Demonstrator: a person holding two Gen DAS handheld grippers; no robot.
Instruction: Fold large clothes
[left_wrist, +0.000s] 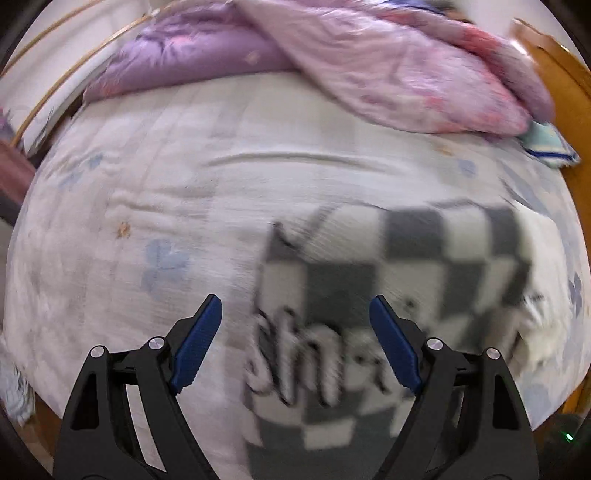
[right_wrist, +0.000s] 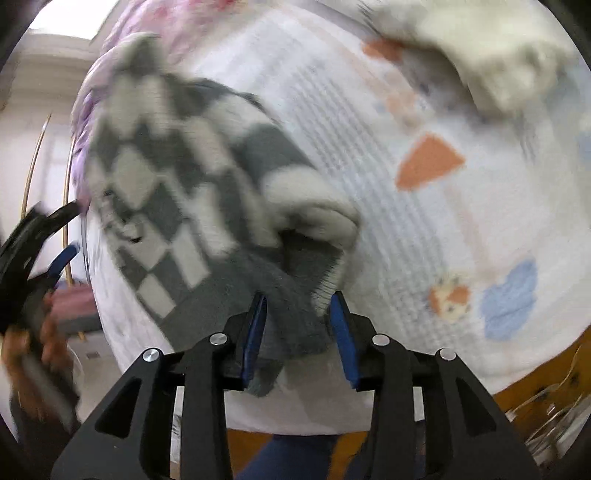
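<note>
Wooden bed frame (apparently), pale patterned sheet, white wall

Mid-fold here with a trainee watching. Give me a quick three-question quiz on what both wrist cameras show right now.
1. True or false: the left gripper is clamped on the checkered sweater.
2. What lies between the right gripper's fingers? A) the pink quilt B) a grey part of the sweater C) nothing
3. Fill in: the sweater lies on a bed sheet that is mostly ____ in colour.

Key
1. False: the jaws stand wide open above the sweater, with nothing in them.
2. B, though blur hides whether the pads press on it.
3. White, with small pale prints.
</note>
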